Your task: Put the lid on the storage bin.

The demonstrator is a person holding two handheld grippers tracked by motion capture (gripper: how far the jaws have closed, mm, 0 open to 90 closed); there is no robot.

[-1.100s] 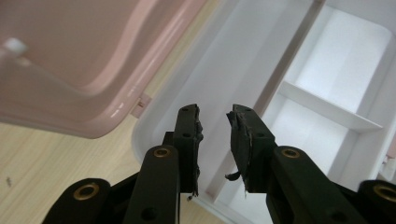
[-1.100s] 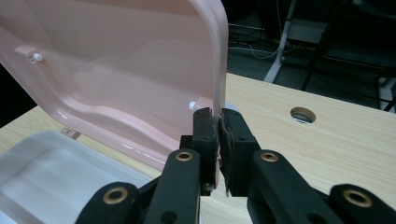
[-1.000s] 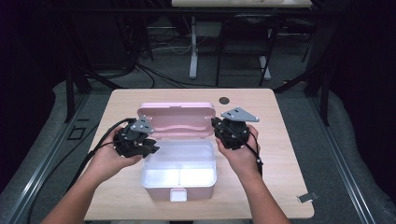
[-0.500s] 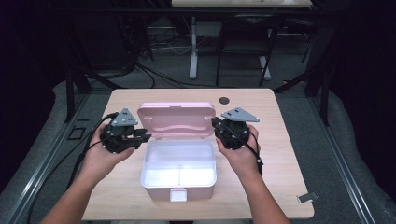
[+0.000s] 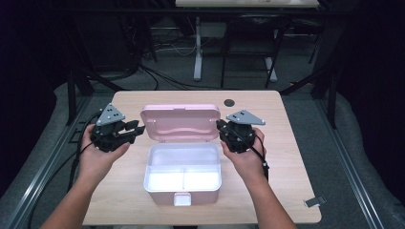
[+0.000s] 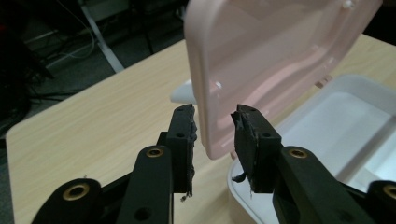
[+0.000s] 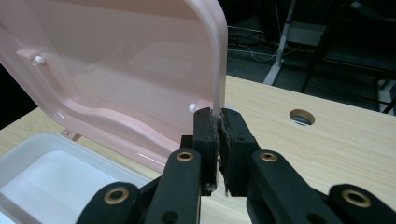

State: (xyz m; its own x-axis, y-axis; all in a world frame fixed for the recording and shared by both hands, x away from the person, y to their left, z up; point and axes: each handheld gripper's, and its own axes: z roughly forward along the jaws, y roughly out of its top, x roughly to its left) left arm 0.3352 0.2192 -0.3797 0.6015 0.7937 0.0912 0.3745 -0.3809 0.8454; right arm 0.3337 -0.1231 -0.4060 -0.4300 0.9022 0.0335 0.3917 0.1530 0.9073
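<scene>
A lunch box stands open mid-table, its pink lid [image 5: 179, 121] upright above a white two-compartment base [image 5: 165, 176]. My right gripper [image 5: 220, 127] is shut on the lid's right edge. The right gripper view has the lid rim [image 7: 217, 70] pinched between that gripper's [image 7: 218, 116] jaws. My left gripper [image 5: 137, 130] is open, just left of the lid's left edge. In the left gripper view the lid's lower corner [image 6: 212, 140] lies in line with the gap of the left gripper [image 6: 215, 116], apart from both pads.
The wooden table [image 5: 286, 157] has a round cable hole [image 5: 229, 102] behind the lid. A pink latch [image 5: 182, 199] sits on the base's front wall. Cables trail from both grippers. Dark floor and desk legs lie beyond the far edge.
The left gripper has drawn back to the left, away from the lid's left edge. The right gripper and the lid have stayed put.
</scene>
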